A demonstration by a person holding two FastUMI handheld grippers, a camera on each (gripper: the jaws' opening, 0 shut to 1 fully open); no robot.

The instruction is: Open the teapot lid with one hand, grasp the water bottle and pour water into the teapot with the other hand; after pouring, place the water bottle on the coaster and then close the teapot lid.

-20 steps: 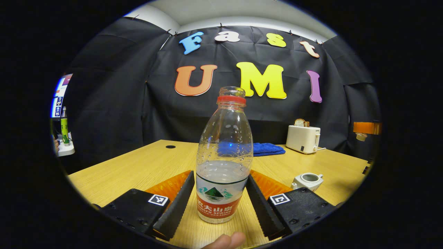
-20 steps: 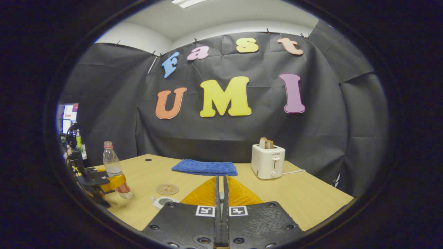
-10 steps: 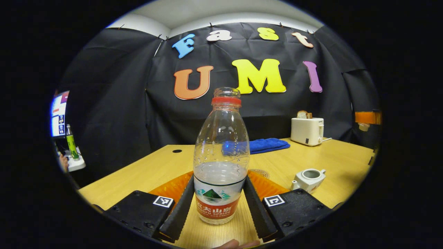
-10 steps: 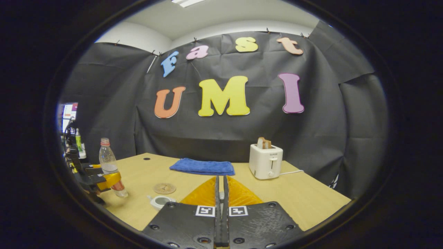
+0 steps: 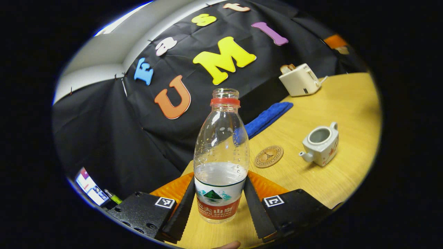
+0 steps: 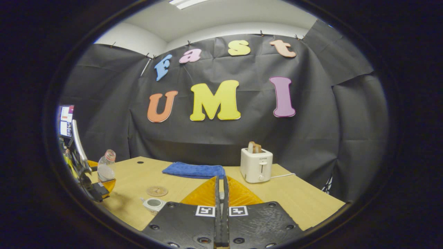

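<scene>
My left gripper (image 5: pixel 218 181) is shut on the lower body of a clear water bottle (image 5: pixel 221 152), which has a red neck ring, no cap and is about a third full. In the right gripper view the bottle (image 6: pixel 105 167) hangs above the table, leaning, held by the left gripper (image 6: pixel 100 186). The white teapot (image 5: pixel 320 143) stands open on the table, with the round coaster (image 5: pixel 269 156) to its left. My right gripper (image 6: pixel 220 181) is raised, its fingers pressed together with a pale sliver between them, apparently the teapot lid. The teapot (image 6: pixel 153 204) and coaster (image 6: pixel 156 191) lie below left.
A white toaster (image 5: pixel 299 79) with bread stands at the back of the wooden table (image 5: pixel 346 103), with a folded blue cloth (image 5: pixel 268 116) beside it. In the right gripper view the toaster (image 6: pixel 256 166) and cloth (image 6: pixel 193 170) sit beyond my fingers. A screen glows at far left.
The left gripper has lifted the bottle off the table and rolled it, so the room now looks tilted. The right gripper has shifted slightly, still shut.
</scene>
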